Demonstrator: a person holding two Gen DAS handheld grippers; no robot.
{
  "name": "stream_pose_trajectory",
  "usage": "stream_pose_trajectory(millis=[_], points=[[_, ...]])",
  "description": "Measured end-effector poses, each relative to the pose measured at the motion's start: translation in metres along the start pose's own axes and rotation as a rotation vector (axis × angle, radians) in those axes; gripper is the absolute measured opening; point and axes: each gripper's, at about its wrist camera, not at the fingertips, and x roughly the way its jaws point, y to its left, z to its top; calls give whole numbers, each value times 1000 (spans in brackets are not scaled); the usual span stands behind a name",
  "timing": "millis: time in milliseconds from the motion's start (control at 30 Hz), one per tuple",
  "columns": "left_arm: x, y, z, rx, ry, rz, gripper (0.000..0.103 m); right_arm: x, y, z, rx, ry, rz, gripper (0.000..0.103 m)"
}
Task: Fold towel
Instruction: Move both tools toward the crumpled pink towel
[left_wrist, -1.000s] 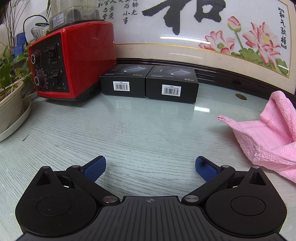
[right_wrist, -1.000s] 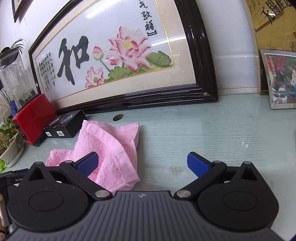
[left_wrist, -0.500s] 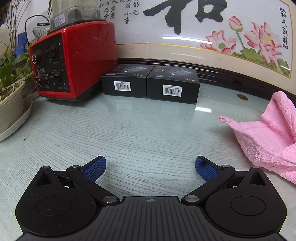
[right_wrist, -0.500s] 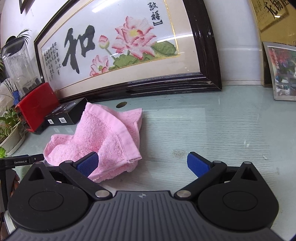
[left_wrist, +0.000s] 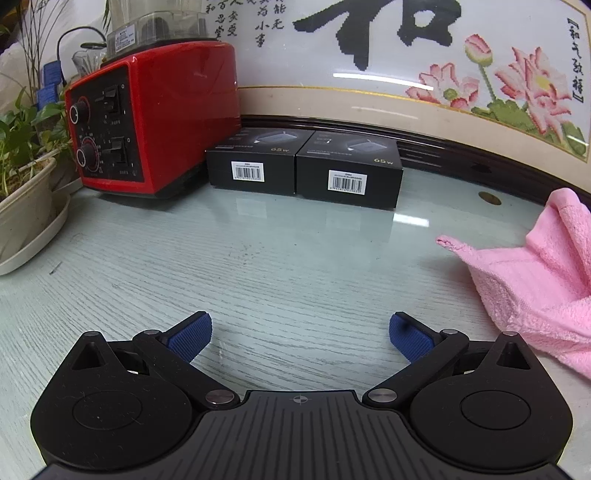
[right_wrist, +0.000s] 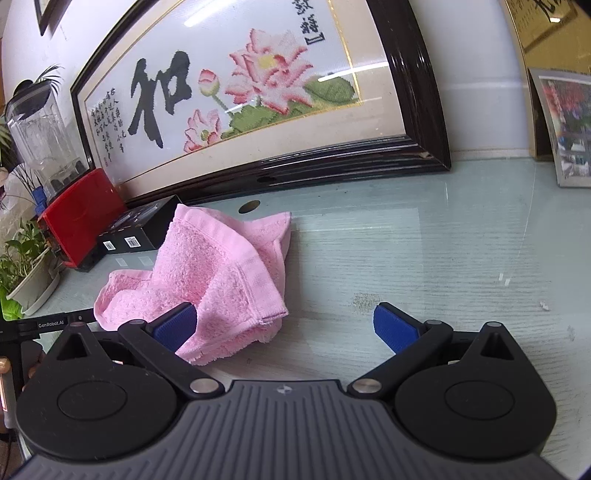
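We've got the right gripper (right_wrist: 284, 323) spread wide with nothing between its blue pads (right_wrist: 391, 326), sitting low over the table (right_wrist: 424, 258). Its left-hand pad overlaps the near edge of the pink towel (right_wrist: 221, 273) in this view, though we can't tell whether it actually touches the cloth. The towel lies crumpled in a heap just ahead and to the left of us, one hemmed flap thrown over the rest, corners poking out toward the back. Behind it stand the big framed embroidery (right_wrist: 240, 96), the two black boxes (right_wrist: 136, 229) and the red appliance (right_wrist: 79, 218).

Over on the other side, the left gripper (left_wrist: 299, 332) is also released and empty, hovering over bare tabletop. From there the towel (left_wrist: 535, 273) sits off to the right, well clear of the jaws, with one pointed corner reaching toward the middle of the table.

So nothing is folded yet, and here's where we think trouble lurks. The cloth is bunched in layers, so closing on that near edge could pinch two or three thicknesses at once, and lifting would drag the whole heap instead of opening it flat. The glossy tabletop looks slippery, so a one-sided pull may just slide the towel toward the boxes (left_wrist: 303, 166). The left gripper has ground to cover; if we grab with the right alone, the towel likely twists. And that thick terry hem could slip from a shallow bite.
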Motion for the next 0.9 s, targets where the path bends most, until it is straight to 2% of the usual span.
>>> stream_pose_trajectory(millis=[200,300,433,667,767,900], points=[[-5,-26,10,-12,40,-109,103,0,-2,1,31,2,53,103],[-7,-35,14,-20,36,-116,103,3,-3,1,46,7,82,103],[-2,-40,26,-64,78,-143,103,7,-2,1,59,15,127,103],[-1,-44,30,-107,83,-153,103,18,1,1,76,64,208,102],[-6,-44,32,-121,64,-137,103,21,2,0,75,65,209,99],[-11,-43,35,-138,34,-114,103,21,3,0,70,54,217,87]])
